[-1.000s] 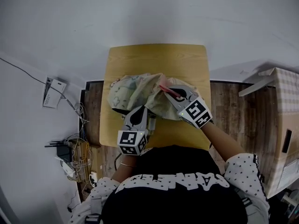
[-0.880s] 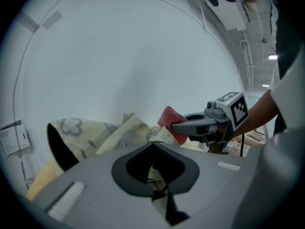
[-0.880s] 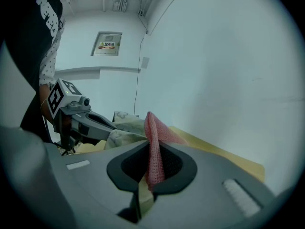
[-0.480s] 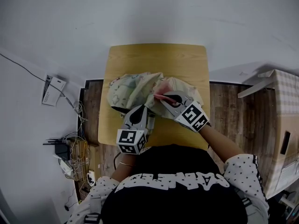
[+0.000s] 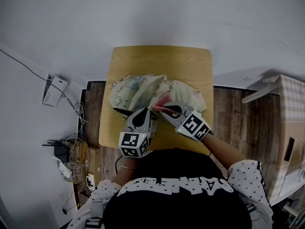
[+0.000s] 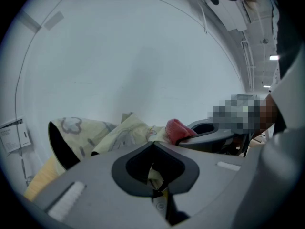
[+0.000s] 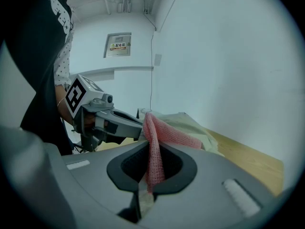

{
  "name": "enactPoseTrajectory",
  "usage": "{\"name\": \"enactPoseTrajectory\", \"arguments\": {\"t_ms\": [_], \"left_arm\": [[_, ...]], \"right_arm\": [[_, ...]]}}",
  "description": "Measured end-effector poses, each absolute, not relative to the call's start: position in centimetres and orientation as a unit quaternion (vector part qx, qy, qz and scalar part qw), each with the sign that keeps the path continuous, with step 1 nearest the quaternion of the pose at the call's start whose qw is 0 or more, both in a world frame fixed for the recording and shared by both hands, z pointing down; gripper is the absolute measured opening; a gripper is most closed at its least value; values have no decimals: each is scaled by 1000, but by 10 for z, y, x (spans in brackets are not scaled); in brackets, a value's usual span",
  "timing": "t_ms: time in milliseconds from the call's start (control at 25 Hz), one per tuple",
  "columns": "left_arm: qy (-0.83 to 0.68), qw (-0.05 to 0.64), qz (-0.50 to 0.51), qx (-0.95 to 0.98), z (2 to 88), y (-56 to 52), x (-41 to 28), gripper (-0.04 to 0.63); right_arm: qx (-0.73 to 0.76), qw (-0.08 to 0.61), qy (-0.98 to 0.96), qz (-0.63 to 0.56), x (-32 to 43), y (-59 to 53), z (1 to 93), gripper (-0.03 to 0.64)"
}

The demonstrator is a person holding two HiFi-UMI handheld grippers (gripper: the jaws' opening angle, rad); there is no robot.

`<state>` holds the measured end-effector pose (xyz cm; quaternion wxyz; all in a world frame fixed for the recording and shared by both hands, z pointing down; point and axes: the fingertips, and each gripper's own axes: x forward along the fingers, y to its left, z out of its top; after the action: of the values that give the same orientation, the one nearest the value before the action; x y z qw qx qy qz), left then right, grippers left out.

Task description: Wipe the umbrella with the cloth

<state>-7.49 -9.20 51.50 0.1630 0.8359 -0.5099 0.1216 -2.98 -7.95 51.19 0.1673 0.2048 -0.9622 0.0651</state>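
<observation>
on the light wooden table [image 5: 159, 61] lies a crumpled pale yellow patterned fabric umbrella [image 5: 136, 90]. the left gripper [image 6: 152, 147] is clenched on a fold at the umbrella's near edge. the right gripper [image 7: 147, 144] pinches a pink knitted cloth [image 7: 155, 156] between its closed jaws. the cloth's free end drapes onto the umbrella, just beside the left gripper's tips.

Umbrella [image 5: 136, 92] on table [image 5: 162, 61], cloth [image 5: 162, 107] on umbrella
</observation>
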Motion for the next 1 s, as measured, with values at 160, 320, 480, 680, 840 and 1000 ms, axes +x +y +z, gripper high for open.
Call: {"name": "enactPoseTrajectory", "arguments": {"t_ms": [160, 320, 480, 680, 840, 1000], "left_arm": [[-509, 163, 122, 836, 515, -91, -74, 1], [-509, 161, 122, 837, 514, -92, -75, 1], [-507, 160, 123, 838, 514, -91, -74, 1], [-506, 159, 125, 838, 513, -89, -73, 1], [-507, 159, 126, 838, 513, -89, -73, 0], [-508, 159, 132, 836, 516, -90, -74, 2]], "right_arm": [[192, 170, -964, 67, -33, -69, 513, 34], [184, 167, -966, 69, -36, -62, 512, 34], [176, 163, -968, 72, -39, -55, 511, 34], [168, 158, -970, 78, -40, -48, 510, 34], [157, 151, -973, 80, -41, -41, 508, 34], [161, 113, -979, 61, -35, -39, 494, 34]]}}
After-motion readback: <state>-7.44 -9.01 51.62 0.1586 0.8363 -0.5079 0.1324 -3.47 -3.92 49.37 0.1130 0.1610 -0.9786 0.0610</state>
